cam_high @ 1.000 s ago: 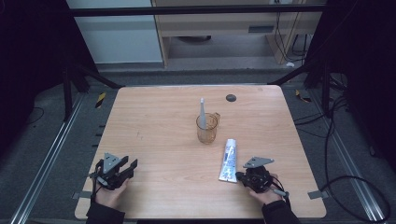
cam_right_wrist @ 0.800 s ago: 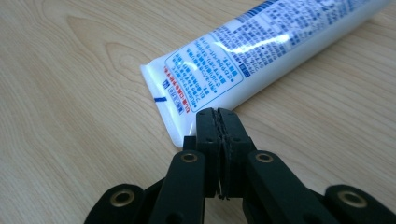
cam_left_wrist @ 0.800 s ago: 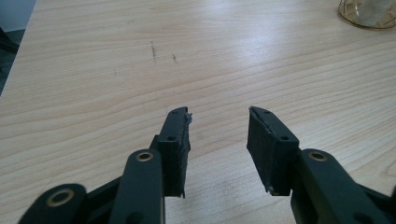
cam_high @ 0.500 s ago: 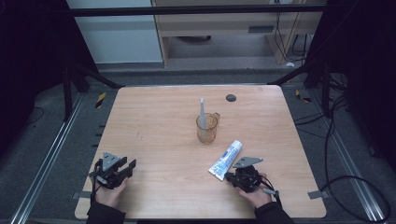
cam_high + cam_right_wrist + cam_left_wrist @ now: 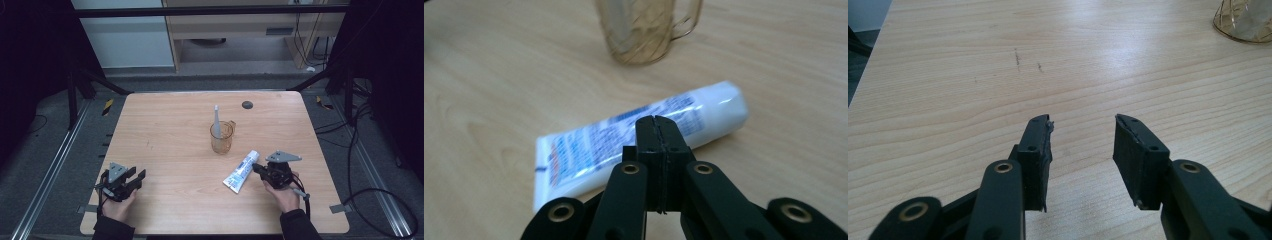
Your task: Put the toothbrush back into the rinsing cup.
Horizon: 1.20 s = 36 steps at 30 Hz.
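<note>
The right gripper [image 5: 260, 170] has its 2 jaws pressed flat together with nothing between them, tips just beside the toothpaste tube [image 5: 241, 171]; I cannot tell whether they touch it. In the right gripper view the closed tips [image 5: 656, 127] sit in front of the tube [image 5: 704, 112], overlapping its middle.

The tube lies flat on the table [image 5: 175, 130], at about 5 o'clock from the amber mug [image 5: 222, 137], which holds an upright grey piece. Its long axis runs from about 1 o'clock, the end nearest the mug, down to 7 o'clock, where the flat crimped end points toward the person. From the right gripper it lies toward 9 o'clock, side-on.

The left gripper [image 5: 131, 178] rests well apart near the table's 7 o'clock corner, jaws about half open and empty [image 5: 1083, 145]. The right hand is plainly the nearer. To take the tube it would likely need to open first and close across the narrow width.
</note>
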Each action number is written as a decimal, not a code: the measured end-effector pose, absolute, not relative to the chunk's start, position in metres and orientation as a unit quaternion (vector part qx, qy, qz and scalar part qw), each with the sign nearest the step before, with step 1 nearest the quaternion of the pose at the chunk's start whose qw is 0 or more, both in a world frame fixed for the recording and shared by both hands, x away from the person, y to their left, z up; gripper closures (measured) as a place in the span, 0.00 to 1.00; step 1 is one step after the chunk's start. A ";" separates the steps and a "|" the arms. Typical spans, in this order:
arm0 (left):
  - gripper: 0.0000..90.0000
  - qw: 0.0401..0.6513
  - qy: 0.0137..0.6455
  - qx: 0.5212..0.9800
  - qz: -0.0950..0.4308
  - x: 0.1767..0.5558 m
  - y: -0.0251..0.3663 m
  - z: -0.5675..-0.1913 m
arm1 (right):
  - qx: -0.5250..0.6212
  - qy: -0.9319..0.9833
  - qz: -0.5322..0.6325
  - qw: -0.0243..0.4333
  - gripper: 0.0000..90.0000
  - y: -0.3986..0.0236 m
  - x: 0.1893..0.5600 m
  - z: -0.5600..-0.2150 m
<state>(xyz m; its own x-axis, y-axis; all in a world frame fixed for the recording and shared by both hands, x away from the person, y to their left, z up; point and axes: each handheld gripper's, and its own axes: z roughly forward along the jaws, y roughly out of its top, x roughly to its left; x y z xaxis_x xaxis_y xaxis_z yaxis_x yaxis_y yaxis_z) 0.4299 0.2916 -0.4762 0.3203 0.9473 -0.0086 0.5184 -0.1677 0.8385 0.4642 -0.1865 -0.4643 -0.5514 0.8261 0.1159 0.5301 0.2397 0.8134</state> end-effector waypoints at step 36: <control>0.62 0.392 0.509 0.716 0.275 0.432 0.292 -0.478 | 0.457 0.784 0.376 0.190 1.00 -0.197 0.524 -0.477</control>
<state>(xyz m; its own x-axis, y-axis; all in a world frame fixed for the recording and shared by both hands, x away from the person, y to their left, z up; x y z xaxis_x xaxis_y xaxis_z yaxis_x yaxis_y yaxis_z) 0.4323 0.2921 -0.4778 0.3307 0.9437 -0.0052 0.5131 -0.1752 0.8403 0.5236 -0.1975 -0.4774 -0.5111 0.8583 0.0465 0.5731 0.2999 0.7626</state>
